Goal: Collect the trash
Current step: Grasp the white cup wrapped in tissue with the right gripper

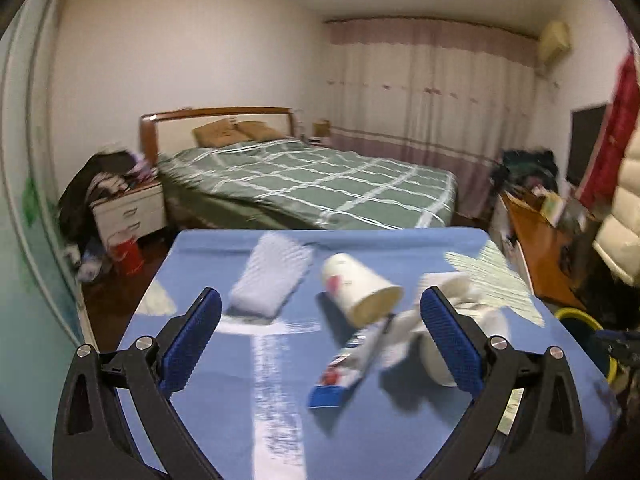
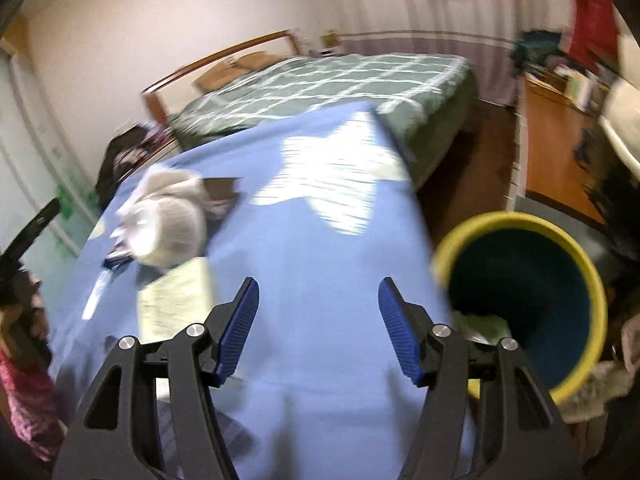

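On the blue table (image 1: 192, 264) lie a tipped paper cup (image 1: 360, 288), a white cloth pack (image 1: 272, 276), a blue-and-red wrapper (image 1: 344, 368) and crumpled white tissue beside a white cup (image 1: 452, 320). My left gripper (image 1: 320, 320) is open and empty above them. My right gripper (image 2: 318, 312) is open and empty over the table's right side (image 2: 312, 248). A yellow-rimmed bin (image 2: 524, 280) stands to its right, with some trash inside. The tissue and white cup (image 2: 168, 216) and a paper sheet (image 2: 176, 300) lie to its left.
A green-checked bed (image 1: 312, 180) stands behind the table. A nightstand (image 1: 128, 208) piled with clothes is at the left, a wooden desk (image 1: 536, 240) with clutter at the right. The bin's rim also shows in the left wrist view (image 1: 580, 316).
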Action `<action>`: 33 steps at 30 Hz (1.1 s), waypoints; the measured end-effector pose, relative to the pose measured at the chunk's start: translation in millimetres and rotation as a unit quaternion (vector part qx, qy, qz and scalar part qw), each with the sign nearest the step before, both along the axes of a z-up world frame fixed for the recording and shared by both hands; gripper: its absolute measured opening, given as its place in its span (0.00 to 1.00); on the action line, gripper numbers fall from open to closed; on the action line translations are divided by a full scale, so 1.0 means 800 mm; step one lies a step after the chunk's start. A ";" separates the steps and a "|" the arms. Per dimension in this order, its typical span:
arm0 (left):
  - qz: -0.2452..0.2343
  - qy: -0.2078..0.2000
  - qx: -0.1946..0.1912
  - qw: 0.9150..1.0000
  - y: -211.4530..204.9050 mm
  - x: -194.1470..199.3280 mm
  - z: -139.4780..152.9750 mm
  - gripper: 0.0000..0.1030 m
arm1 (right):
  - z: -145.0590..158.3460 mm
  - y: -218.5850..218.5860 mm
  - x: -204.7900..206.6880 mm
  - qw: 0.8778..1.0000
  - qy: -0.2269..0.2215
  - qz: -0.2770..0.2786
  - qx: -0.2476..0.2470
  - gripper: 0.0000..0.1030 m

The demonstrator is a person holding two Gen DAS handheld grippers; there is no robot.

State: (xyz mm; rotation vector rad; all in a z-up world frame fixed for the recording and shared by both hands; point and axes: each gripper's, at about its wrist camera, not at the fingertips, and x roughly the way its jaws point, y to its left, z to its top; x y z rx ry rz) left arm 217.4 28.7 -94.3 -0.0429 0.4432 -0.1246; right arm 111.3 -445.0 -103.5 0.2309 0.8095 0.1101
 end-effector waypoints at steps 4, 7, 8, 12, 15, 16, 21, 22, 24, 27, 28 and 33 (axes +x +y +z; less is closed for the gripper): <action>0.019 0.010 -0.030 0.999 0.032 0.004 -0.021 0.95 | 0.012 0.064 0.022 0.998 -0.009 0.060 -0.006 0.58; 0.031 0.008 -0.033 0.999 0.040 0.006 -0.025 0.95 | 0.020 0.108 0.039 0.995 -0.018 0.098 -0.007 0.58; 0.032 0.007 -0.034 0.999 0.040 0.006 -0.025 0.95 | 0.022 0.123 0.047 0.994 -0.020 0.107 -0.009 0.59; 0.026 0.003 -0.040 0.999 0.036 0.003 -0.025 0.95 | 0.028 0.157 0.071 0.992 -0.027 0.127 0.002 0.72; 0.016 0.010 -0.045 0.999 0.030 0.001 -0.027 0.95 | 0.024 0.179 0.088 0.992 -0.022 0.122 -0.015 0.81; 0.013 0.012 -0.045 0.999 0.028 0.000 -0.027 0.95 | 0.021 0.184 0.094 0.992 -0.015 0.120 -0.021 0.81; 0.000 0.018 -0.050 0.999 0.022 0.001 -0.028 0.95 | 0.008 0.210 0.115 0.992 0.006 0.113 -0.049 0.81; -0.001 0.018 -0.051 0.999 0.021 0.000 -0.028 0.95 | 0.006 0.210 0.116 0.992 0.008 0.113 -0.050 0.81; -0.003 0.019 -0.053 0.998 0.021 0.000 -0.028 0.95 | 0.000 0.215 0.123 0.992 0.016 0.108 -0.058 0.81; -0.004 0.022 -0.056 0.998 0.021 0.001 -0.029 0.95 | -0.009 0.217 0.131 0.993 0.030 0.102 -0.057 0.79; -0.004 0.022 -0.057 0.998 0.021 0.001 -0.030 0.95 | -0.010 0.215 0.132 0.993 0.030 0.098 -0.055 0.72; -0.005 0.023 -0.056 0.998 0.020 0.001 -0.031 0.95 | -0.003 0.204 0.122 0.994 0.016 0.097 -0.040 0.73</action>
